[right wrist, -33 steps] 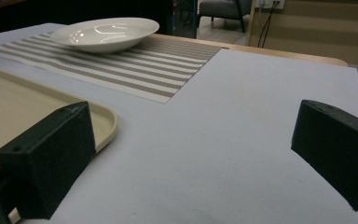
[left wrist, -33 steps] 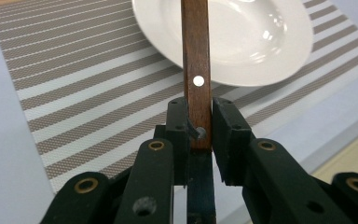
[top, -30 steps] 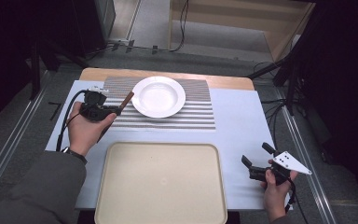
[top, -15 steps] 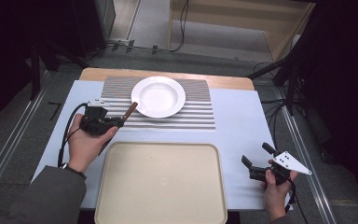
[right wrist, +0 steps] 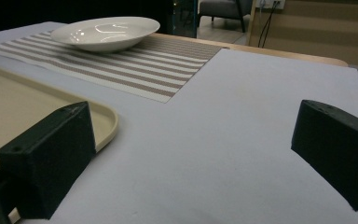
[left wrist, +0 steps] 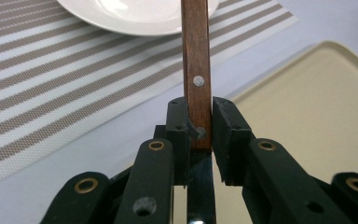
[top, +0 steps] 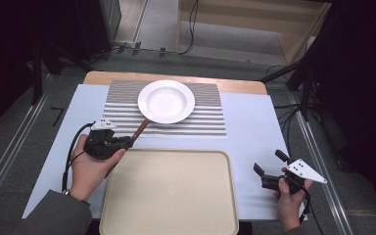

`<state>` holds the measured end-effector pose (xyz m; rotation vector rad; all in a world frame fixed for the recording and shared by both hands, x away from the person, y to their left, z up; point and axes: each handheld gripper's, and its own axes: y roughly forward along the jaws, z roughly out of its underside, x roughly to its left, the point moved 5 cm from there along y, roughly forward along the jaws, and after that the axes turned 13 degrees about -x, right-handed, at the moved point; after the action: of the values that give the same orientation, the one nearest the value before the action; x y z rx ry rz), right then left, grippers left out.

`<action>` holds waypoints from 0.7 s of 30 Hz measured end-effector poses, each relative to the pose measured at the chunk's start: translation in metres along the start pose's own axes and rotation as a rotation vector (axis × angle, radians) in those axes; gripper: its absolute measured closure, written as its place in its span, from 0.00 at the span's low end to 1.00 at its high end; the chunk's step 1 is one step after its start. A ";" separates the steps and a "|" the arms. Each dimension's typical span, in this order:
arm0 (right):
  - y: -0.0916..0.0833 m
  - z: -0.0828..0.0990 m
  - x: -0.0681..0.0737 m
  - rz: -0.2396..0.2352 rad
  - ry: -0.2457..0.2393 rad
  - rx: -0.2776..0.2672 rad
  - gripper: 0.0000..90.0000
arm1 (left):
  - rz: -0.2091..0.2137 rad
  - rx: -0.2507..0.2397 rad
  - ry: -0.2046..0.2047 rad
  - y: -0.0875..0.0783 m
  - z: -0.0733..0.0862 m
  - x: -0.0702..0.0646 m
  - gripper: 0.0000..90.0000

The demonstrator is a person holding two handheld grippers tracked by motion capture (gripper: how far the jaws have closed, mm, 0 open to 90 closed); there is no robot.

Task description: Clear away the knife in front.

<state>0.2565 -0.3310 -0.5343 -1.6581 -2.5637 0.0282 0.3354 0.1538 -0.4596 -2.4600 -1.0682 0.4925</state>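
- I see the table (top: 254,122) bearing the beige tray (top: 171,196) and the striped mat (top: 205,117), placed as before.
- The white plate (top: 166,100) sits unmoved on the mat.
- My left gripper (top: 127,142) has slid back toward the tray, jaws clamped on the wooden-handled knife (left wrist: 196,70), its handle end just beside the plate.
- My right gripper (top: 269,169) rests unmoved, jaws wide apart.

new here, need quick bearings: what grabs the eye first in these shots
The white plate on the striped mat at the far side stands out first. Next, the left tongs are clamped on a wooden knife handle, held between the mat and the big beige tray at the near edge. The right tongs are open over the table, right of the tray.
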 end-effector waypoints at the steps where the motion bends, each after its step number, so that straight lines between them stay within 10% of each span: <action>1: 0.000 0.000 0.000 0.000 0.000 0.000 0.00 | 0.000 0.000 0.000 0.000 0.000 0.000 0.85; 21: 0.003 0.000 0.000 -0.002 -0.009 0.007 0.00 | 0.053 -0.006 -0.057 -0.013 0.047 -0.033 0.85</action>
<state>0.2589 -0.3302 -0.5346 -1.6567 -2.5684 0.0448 0.2842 0.1473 -0.4882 -2.4982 -1.0305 0.5805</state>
